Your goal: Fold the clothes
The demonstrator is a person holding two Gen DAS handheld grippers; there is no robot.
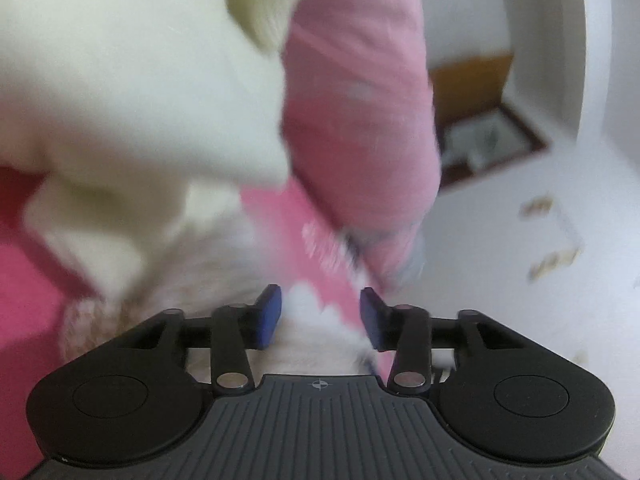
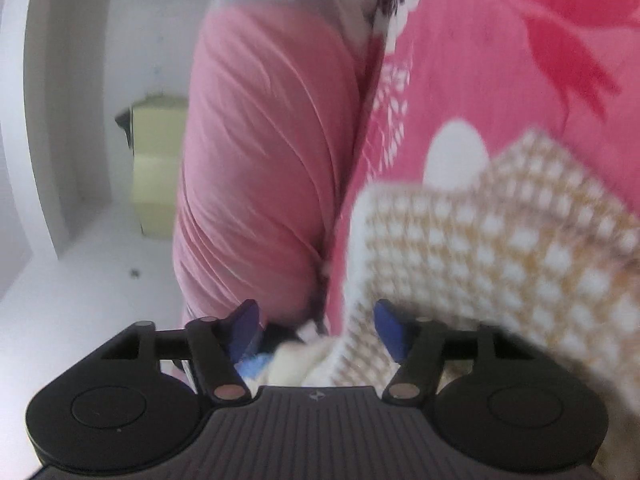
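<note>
Both claws open, clothes bunched right at the tips on the bed

Left claw (image 1: 321, 316) has its blue pads spread apart with fuzzy white fabric sitting in the gap, not pinched as far as I can tell. Just past it and up to its left is a cream garment (image 1: 120, 100), pretty blurred, and ahead-right of it a pink pillow (image 1: 360, 100). Right claw (image 2: 318, 330) is also apart; the edge of a tan-and-white checked garment (image 2: 480, 240) lies between the pads and spreads off to its right, over the pink floral bedsheet (image 2: 500, 60) further out. Looks to me like the grab stage, before any real fold. Next move probably calls for closing each claw on an edge or corner, then lifting to spread a piece flat. Which piece goes first, can't tell.
</note>
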